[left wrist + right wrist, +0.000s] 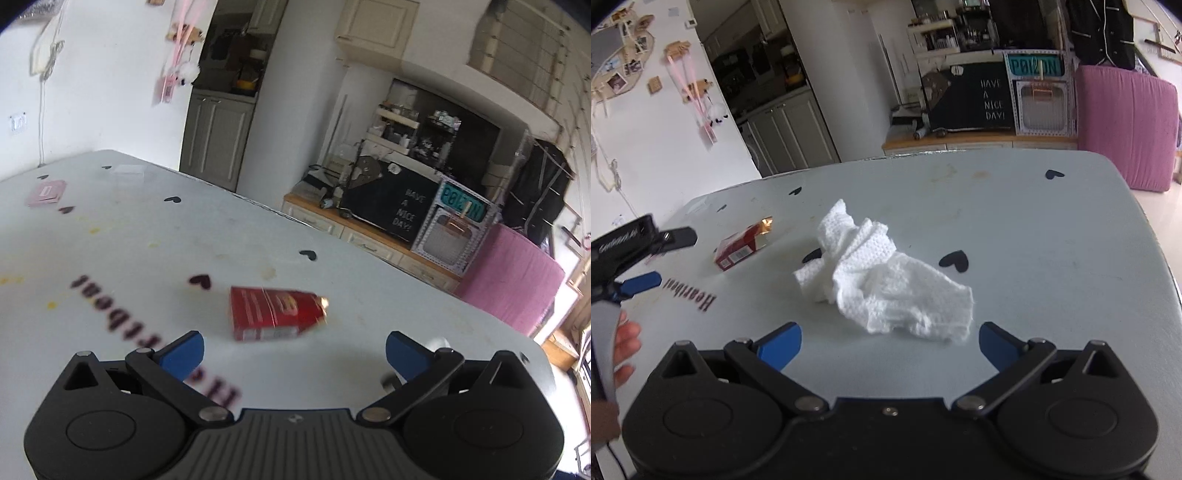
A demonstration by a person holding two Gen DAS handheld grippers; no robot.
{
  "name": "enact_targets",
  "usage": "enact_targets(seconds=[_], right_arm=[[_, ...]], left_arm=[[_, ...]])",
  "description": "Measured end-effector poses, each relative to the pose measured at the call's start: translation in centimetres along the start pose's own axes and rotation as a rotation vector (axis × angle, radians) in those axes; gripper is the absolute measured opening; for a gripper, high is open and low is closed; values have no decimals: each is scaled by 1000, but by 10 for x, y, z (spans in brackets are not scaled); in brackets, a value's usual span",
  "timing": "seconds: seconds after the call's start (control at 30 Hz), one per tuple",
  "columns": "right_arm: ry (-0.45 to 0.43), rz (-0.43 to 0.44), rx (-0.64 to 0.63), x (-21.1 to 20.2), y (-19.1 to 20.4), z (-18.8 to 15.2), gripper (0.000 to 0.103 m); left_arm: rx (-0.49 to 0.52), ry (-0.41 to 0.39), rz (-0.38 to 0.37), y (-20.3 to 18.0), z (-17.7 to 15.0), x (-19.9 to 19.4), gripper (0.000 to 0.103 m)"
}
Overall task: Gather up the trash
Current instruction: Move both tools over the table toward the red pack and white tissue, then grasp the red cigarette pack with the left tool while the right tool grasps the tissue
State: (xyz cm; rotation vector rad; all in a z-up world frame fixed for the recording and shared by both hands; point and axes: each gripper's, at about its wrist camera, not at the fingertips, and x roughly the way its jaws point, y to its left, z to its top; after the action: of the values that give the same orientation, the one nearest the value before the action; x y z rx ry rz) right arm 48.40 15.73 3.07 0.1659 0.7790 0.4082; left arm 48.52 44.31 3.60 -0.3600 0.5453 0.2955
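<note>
You are working over a pale grey surface [1034, 229] printed with black hearts and the word "Heartbeat", with yellowish stains toward its far edge. A crumpled white paper towel [886, 280] lies near its middle, and a red cigarette pack [738, 249] lies apart toward the left edge. A pink card [46, 192] sits near the far left corner.

Both wrist cams low over table [1015, 221], facing fwd; share red pack [275, 314]

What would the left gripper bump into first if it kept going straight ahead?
Probably the red cigarette pack, lying on the table just ahead of the open left gripper; depth is hard to judge.
</note>
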Motion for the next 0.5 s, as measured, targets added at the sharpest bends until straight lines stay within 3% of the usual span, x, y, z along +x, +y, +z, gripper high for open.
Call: enact_targets(seconds=[0.27, 0.5], right_arm=[[-14, -52, 81, 34, 0, 26, 103], [-1, -72, 170, 66, 17, 29, 103]], left_arm=[[-123, 121, 46, 4, 30, 80, 103], [-44, 135, 96, -11, 27, 109, 103]])
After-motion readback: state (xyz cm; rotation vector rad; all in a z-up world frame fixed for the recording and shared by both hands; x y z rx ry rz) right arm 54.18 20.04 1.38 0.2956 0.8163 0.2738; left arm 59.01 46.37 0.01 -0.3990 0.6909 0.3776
